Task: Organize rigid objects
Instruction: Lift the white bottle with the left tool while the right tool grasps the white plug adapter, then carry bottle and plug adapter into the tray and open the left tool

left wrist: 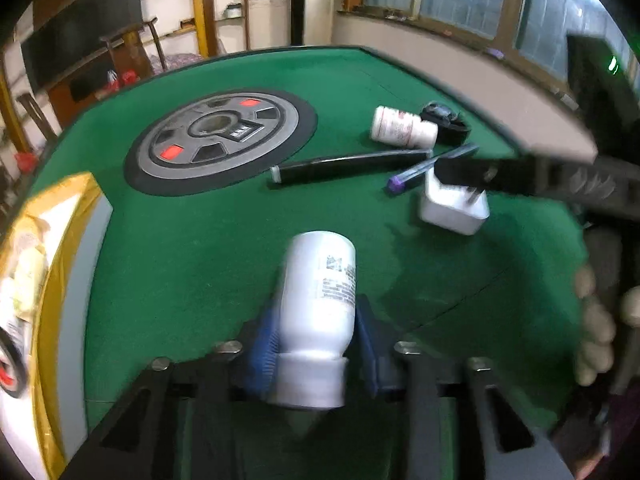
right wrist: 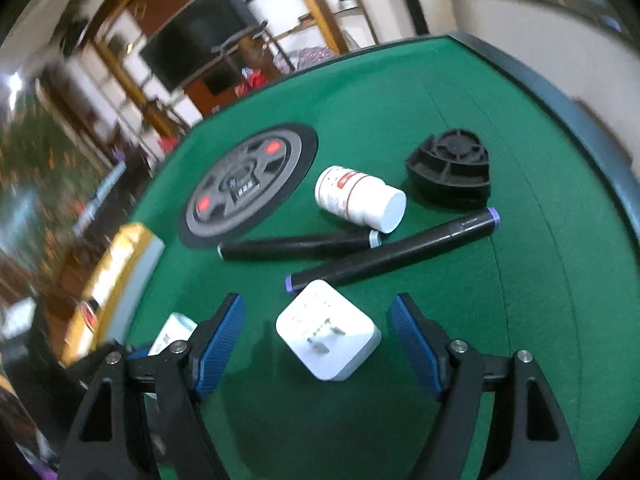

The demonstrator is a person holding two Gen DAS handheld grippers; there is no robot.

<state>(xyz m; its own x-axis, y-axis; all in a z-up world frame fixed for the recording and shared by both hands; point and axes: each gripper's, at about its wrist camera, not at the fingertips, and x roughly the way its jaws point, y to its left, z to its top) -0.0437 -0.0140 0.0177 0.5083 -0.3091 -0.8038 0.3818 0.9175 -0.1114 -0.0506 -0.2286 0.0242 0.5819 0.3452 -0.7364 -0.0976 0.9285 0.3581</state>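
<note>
My left gripper [left wrist: 316, 332] is shut on a white bottle [left wrist: 320, 300], held above the green table [left wrist: 180, 260]. My right gripper [right wrist: 318, 332] is open, its blue pads either side of a white plug adapter [right wrist: 328, 336] lying prongs up; the adapter also shows in the left wrist view [left wrist: 454, 208]. Beyond it lie a black marker with purple ends [right wrist: 392, 252], a black marker with pale ends [right wrist: 296, 246], a white pill bottle with red label [right wrist: 360, 198] on its side, and a black plastic part [right wrist: 450, 170].
A round grey and black panel [left wrist: 220, 136] with red buttons is set in the table's middle. A yellow and white box [left wrist: 44, 300] stands at the left edge. The table's dark rim [right wrist: 580, 128] runs along the right.
</note>
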